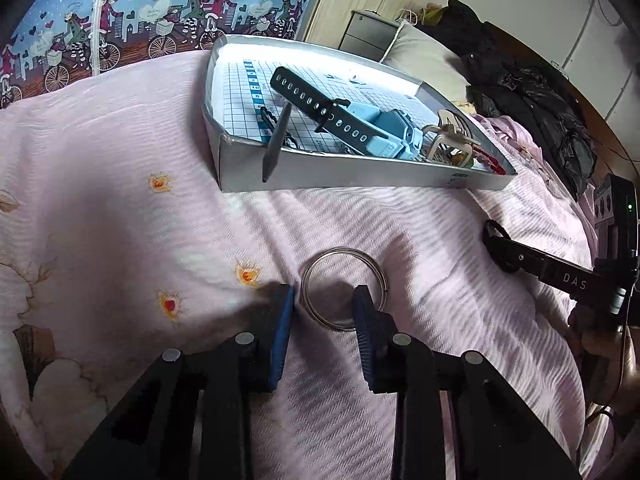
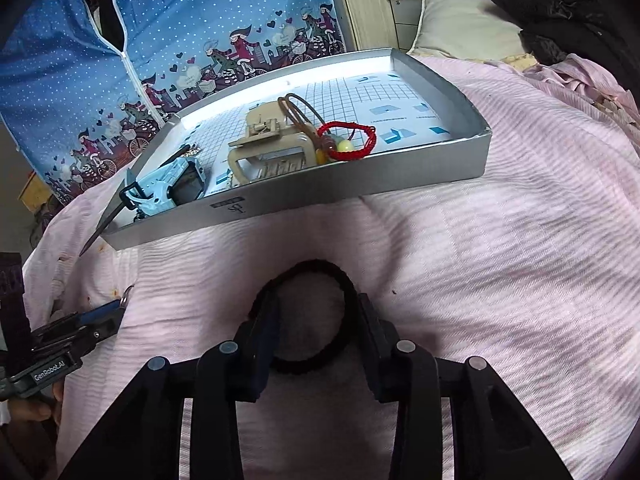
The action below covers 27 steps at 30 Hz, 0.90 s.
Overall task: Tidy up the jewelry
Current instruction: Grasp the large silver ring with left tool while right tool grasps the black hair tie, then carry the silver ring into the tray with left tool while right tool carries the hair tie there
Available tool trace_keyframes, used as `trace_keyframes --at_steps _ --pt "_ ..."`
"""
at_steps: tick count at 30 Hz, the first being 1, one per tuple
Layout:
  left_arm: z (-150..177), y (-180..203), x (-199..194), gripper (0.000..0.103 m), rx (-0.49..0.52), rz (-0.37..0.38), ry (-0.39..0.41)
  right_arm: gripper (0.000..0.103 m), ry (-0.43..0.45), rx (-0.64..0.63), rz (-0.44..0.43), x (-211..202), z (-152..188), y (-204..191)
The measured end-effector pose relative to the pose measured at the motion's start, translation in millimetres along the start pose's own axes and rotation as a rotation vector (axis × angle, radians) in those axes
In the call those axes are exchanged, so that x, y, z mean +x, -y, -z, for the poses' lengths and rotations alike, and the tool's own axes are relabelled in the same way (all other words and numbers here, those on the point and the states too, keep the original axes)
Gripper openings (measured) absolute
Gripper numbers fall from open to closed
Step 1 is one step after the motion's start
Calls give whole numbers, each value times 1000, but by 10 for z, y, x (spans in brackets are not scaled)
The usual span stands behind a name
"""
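Two wrist fisheyes, low over a pink bedspread (image 1: 120,200), both facing the far silver tray (image 1: 360,172).

The left wrist view looks from the tray's left near corner; the right wrist view sits further right, facing its long near wall. Both share the tray, the blue cartoon curtain (image 2: 200,20) behind, and each other's gripper at the frame edge.

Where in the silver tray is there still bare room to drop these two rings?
The silver cardboard tray is bare at its far right corner, beyond the red cord bracelet, and along the back wall. The near side is crowded: light blue watch, beige hair claw clip.
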<state>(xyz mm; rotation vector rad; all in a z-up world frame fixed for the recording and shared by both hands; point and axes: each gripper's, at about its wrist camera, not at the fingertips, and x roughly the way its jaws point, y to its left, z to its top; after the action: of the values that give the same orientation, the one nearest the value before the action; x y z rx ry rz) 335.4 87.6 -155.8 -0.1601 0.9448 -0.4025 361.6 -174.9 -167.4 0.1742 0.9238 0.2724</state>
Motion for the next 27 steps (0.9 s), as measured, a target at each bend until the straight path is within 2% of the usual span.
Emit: trace_keyframes --at_steps 3,5,7,9,10,11,19,27 --pt "-21 -7 2 26 -7 21 -10 27 1 10 -40 -26 37 -31" --pt "-39 -14 19 26 -25 52 -20 18 -6 6 -67 -28 68 -69" --pt "-34 -28 20 25 -34 75 -26 15 -17 -5 -82 -6 93 -127" --pt "-34 -19 37 13 -28 74 -39 15 -20 -16 -92 -4 109 -177" --pt "-32 -21 54 5 -30 77 -49 11 -21 -18 -100 -5 116 -198" --pt "-30 -26 61 3 -36 81 -52 8 -26 -19 -111 -2 126 -221" --pt "-33 -9 -47 2 -51 94 -21 6 -20 -41 -163 -71 225 -358" --pt "-71 261 -339 2 6 63 58 6 23 -69 -212 -305 253 -408"
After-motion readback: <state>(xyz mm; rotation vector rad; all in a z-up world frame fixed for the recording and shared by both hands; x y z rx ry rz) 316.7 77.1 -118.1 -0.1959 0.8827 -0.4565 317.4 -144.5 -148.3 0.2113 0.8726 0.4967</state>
